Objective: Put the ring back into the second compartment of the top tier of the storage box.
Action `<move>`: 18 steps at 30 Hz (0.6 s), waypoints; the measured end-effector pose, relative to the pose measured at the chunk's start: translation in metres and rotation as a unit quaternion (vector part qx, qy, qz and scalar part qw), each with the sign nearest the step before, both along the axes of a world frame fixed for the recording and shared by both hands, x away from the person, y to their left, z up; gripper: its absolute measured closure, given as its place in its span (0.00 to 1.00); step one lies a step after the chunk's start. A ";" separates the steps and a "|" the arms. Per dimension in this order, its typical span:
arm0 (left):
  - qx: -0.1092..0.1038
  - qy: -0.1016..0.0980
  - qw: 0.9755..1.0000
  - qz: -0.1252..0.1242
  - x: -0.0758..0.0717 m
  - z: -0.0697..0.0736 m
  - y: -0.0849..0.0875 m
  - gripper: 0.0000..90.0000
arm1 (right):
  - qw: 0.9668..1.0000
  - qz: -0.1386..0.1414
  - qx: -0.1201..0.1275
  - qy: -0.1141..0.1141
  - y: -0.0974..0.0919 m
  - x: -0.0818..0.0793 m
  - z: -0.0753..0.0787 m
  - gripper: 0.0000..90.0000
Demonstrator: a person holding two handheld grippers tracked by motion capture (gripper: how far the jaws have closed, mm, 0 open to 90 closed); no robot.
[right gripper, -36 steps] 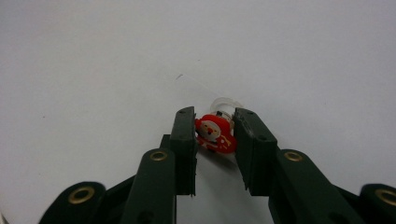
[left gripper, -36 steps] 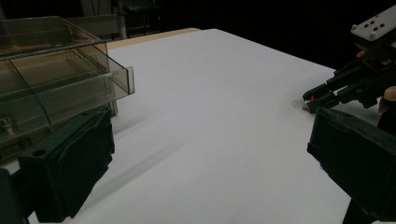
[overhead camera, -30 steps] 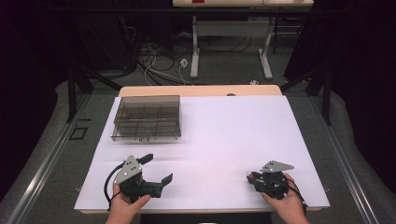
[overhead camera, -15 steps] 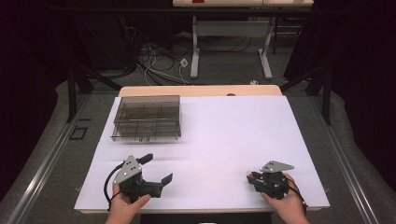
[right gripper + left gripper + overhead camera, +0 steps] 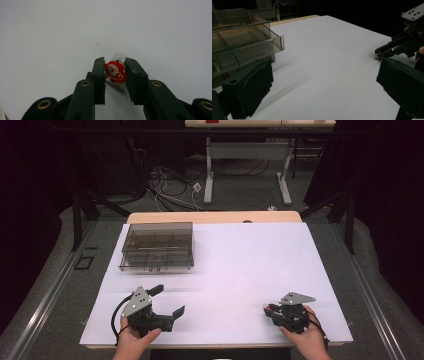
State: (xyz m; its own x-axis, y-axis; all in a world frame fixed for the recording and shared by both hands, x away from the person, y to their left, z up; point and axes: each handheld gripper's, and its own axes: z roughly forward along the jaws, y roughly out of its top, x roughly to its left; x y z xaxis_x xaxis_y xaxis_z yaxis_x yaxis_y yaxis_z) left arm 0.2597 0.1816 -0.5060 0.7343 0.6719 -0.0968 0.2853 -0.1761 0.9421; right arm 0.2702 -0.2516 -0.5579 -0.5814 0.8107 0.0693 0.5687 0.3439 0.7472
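A small red Santa charm [image 5: 115,72] with a clear ring at its top lies on the white table sheet [image 5: 240,260]. My right gripper [image 5: 114,71] has its jaws pressed against both sides of the charm, low on the sheet. From above, the right gripper [image 5: 270,309] is at the front right of the table and points left. At the front left, my left gripper [image 5: 169,300] is held open with its jaws wide apart and nothing between them. The left gripper view shows its own jaws [image 5: 324,75] open and the right gripper [image 5: 387,50] farther off with a red speck at its tip.
A smoky clear plastic organizer box [image 5: 157,245] with several compartments stands at the back left of the sheet, close to the left gripper's left jaw [image 5: 237,42]. A wooden table edge [image 5: 215,217] runs along the far side. Cables and desk legs lie on the floor beyond.
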 end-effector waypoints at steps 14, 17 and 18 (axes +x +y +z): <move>-0.001 -0.001 1.000 0.001 0.000 0.000 0.000 0.00 | 1.000 0.002 0.003 -0.007 -0.002 -0.002 0.006 0.78; 0.000 0.000 1.000 0.000 0.000 0.000 0.000 0.00 | 1.000 -0.004 0.012 -0.014 -0.003 -0.002 0.008 0.78; 0.000 0.000 1.000 0.000 0.000 0.000 0.000 0.00 | 1.000 -0.001 0.010 -0.015 -0.003 -0.002 0.008 0.78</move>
